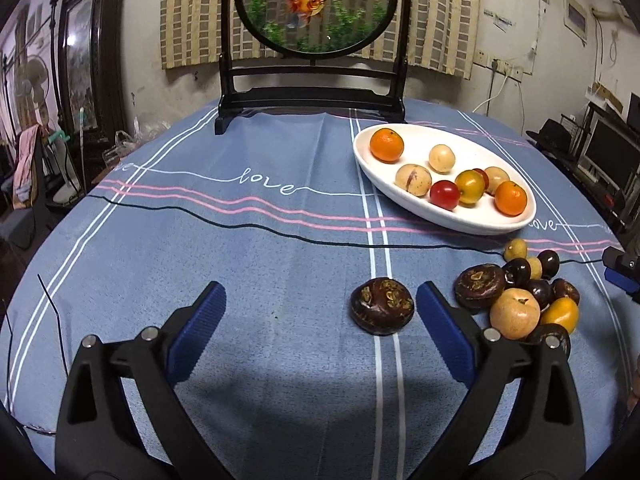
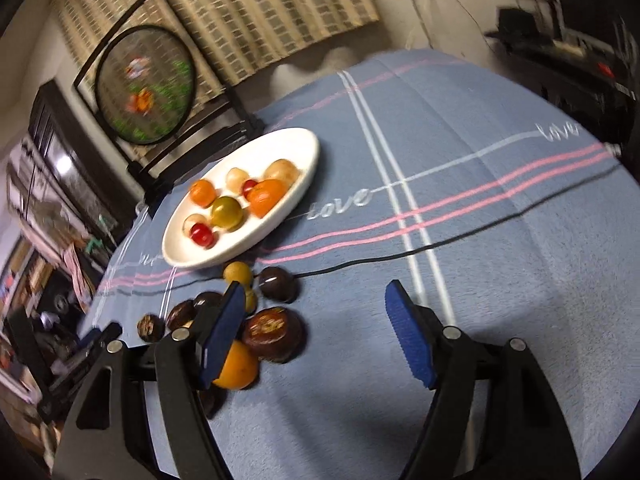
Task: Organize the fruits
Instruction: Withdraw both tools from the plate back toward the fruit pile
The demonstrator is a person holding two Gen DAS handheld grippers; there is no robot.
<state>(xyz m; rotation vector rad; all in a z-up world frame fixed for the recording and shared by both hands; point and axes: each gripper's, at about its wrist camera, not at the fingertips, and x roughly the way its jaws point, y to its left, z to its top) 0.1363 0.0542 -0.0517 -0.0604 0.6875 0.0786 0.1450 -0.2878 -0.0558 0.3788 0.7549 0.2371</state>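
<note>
My left gripper (image 1: 320,294) is open wide just above the blue cloth. A dark brown water chestnut (image 1: 382,306) lies between its fingers, close to the right one and untouched. To the right is a loose heap of fruit (image 1: 520,296): dark chestnuts, a pale orange and small yellow ones. A white oval plate (image 1: 492,152) behind holds oranges, beige fruits and small tomatoes. My right gripper (image 2: 316,296) is open too. Its left finger (image 2: 224,332) stands over the heap, beside a large dark chestnut (image 2: 274,334) and an orange (image 2: 236,364). The plate (image 2: 304,152) lies beyond.
A round goldfish screen (image 1: 316,40) in a black stand sits at the table's far edge. A thin black cord (image 1: 240,224) runs across the striped blue tablecloth (image 1: 200,240). Bare cloth lies left of the left gripper and right of the right gripper.
</note>
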